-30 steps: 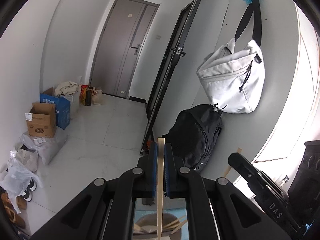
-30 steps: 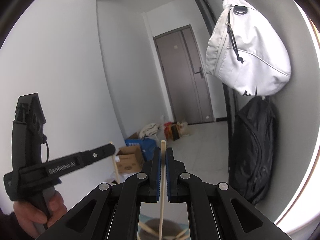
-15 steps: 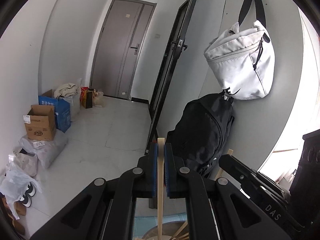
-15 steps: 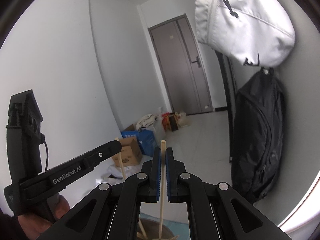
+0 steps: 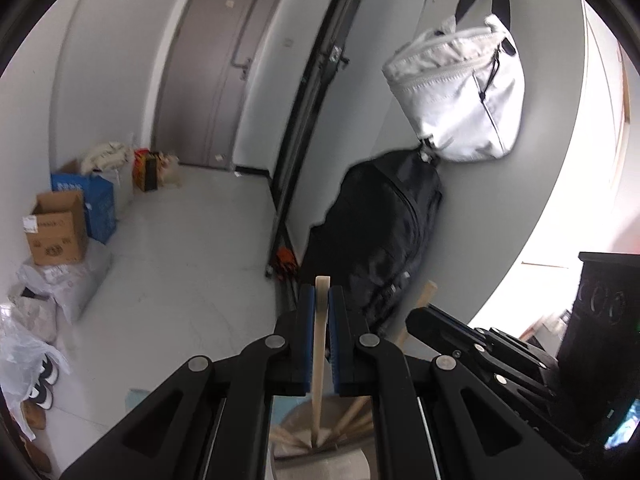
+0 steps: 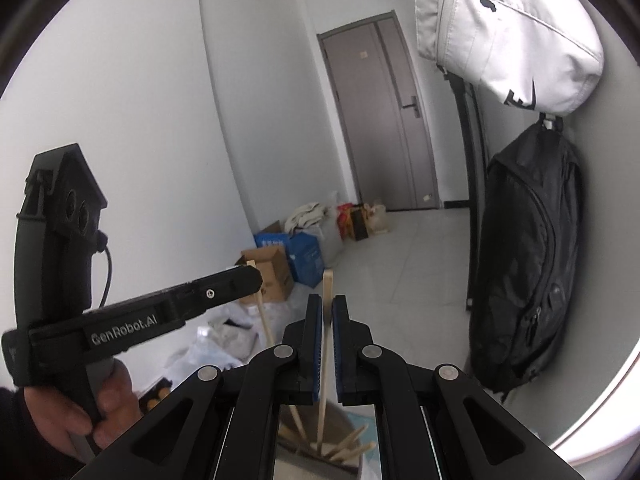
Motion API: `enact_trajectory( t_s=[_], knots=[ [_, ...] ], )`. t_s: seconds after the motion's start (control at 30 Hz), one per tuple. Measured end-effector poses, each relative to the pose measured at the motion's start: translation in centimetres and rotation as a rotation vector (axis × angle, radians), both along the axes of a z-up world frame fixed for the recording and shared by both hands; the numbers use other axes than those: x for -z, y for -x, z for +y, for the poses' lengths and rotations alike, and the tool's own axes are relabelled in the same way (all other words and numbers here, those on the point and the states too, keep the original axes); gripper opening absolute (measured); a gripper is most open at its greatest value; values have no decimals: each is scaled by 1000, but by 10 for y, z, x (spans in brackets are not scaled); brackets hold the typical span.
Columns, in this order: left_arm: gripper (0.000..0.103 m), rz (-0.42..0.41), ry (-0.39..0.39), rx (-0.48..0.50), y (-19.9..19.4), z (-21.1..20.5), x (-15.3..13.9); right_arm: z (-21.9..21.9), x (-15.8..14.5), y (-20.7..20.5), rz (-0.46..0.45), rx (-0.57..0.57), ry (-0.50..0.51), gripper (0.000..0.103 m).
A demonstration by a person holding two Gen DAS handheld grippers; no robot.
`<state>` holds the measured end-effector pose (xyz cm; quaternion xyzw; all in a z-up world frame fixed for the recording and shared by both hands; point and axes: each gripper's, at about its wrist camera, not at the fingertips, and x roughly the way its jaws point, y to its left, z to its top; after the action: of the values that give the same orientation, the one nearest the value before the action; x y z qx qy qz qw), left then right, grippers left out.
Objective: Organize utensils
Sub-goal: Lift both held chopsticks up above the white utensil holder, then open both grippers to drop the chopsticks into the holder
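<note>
Hallway door [image 5: 218, 64], black backpack [image 5: 380, 240], hanging white bag [image 5: 460, 96]

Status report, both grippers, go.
Left gripper shut on chopstick. Right gripper shut on second chopstick. Both tips over holder. Nothing in the way.

Chopstick in left gripper [image 5: 322, 307]: pale wood, square-ended, held upright between the blue pads; its upper end [image 5: 322, 283] is seen just above them, its lower end reaching down into the holder.
Chopstick in right gripper [image 6: 327, 318]: pale wood, thin, held upright between the pads; its top [image 6: 328, 280] is seen above them, its lower end down in the holder.
Holder [image 5: 294, 426]: a round, pale container below the grippers, possibly ceramic; the view is blurred.
Loose chopsticks [image 6: 350, 446]: several are leaned at angles inside the holder.
</note>
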<state>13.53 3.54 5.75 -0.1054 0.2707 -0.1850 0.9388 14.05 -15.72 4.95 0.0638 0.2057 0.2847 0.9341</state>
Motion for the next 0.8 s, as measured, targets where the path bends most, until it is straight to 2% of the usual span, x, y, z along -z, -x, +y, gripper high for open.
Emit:
enact_trajectory(
  t_s=[0.13,0.2,0.27,0.3,0.33,0.37,0.7,0.8],
  knots=[
    [4,61,35,57,5,3,0,-1,7,8,42,-26,13,8],
    [10,84,31,59,8,3,-1,-4,8,12,68,-31,4,16],
    [22,88,35,56,13,5,-3,-9,9,19,82,-22,-11,35],
    [28,89,37,55,16,6,-5,-11,8,22,85,-19,-17,37],
    [39,85,40,51,19,7,-7,-13,8,26,89,-19,-25,42],
    [43,72,45,48,23,9,-9,-15,7,28,91,-20,-28,44],
    [44,78,11,38,44,7,-11,-28,8,57,106,-6,-43,44],
    [44,91,10,18,51,11,-10,-34,7,68,108,9,-56,49]
  ],
)
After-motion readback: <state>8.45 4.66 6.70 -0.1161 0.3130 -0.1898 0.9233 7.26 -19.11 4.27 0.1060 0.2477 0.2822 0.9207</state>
